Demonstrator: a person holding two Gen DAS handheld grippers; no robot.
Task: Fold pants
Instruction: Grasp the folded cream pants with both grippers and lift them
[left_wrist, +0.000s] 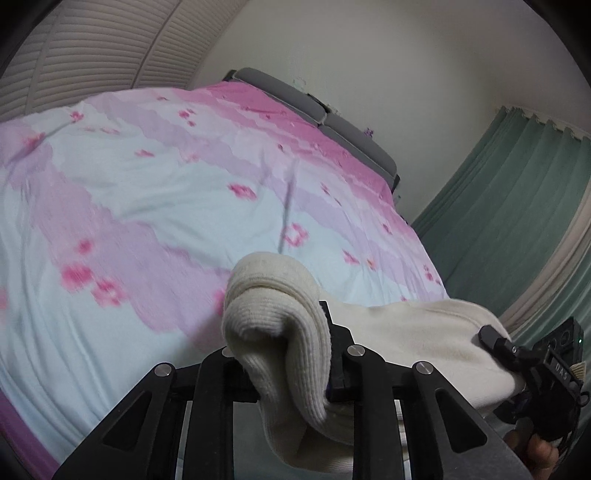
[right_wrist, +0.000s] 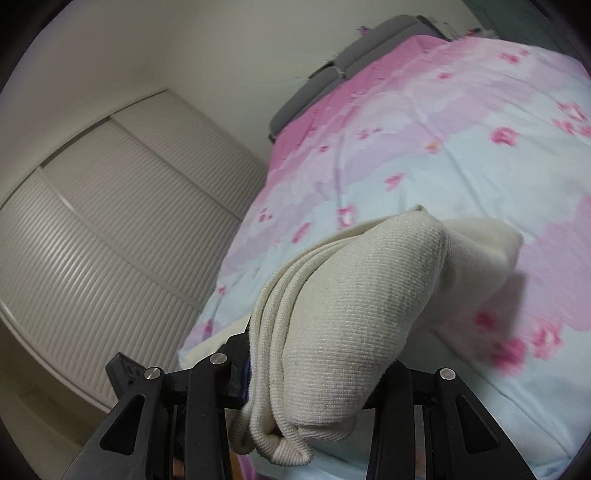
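Presently both hand-held tools are raised above the bed with a garment strung between them. The left black two-finger gripper (left_wrist: 291, 354) has its jaws pressed onto a bunched, ribbed band of the cream knitted pants (left_wrist: 406, 332), the cloth doubled over between the pads. The right black two-finger gripper (right_wrist: 314, 365) likewise pinches a thick wad of the same ribbed band, several layers showing at its edge; in the left wrist view it appears at the far end of the cloth, with fingers of the person's hand (left_wrist: 535, 454) beneath it. The pants hang clear of the pink and pale blue flowered bedspread (left_wrist: 147, 192), sagging between the two grips, the rest of their length falling below the frames and out of sight. Beyond lie a grey padded headboard (left_wrist: 280, 92), white louvred wardrobe doors (right_wrist: 110, 206) and a green curtain (left_wrist: 517, 206). Judgement: the task stands at an early or middle stage; no finished fold rests on the bed, and the laying down and folding over remain.
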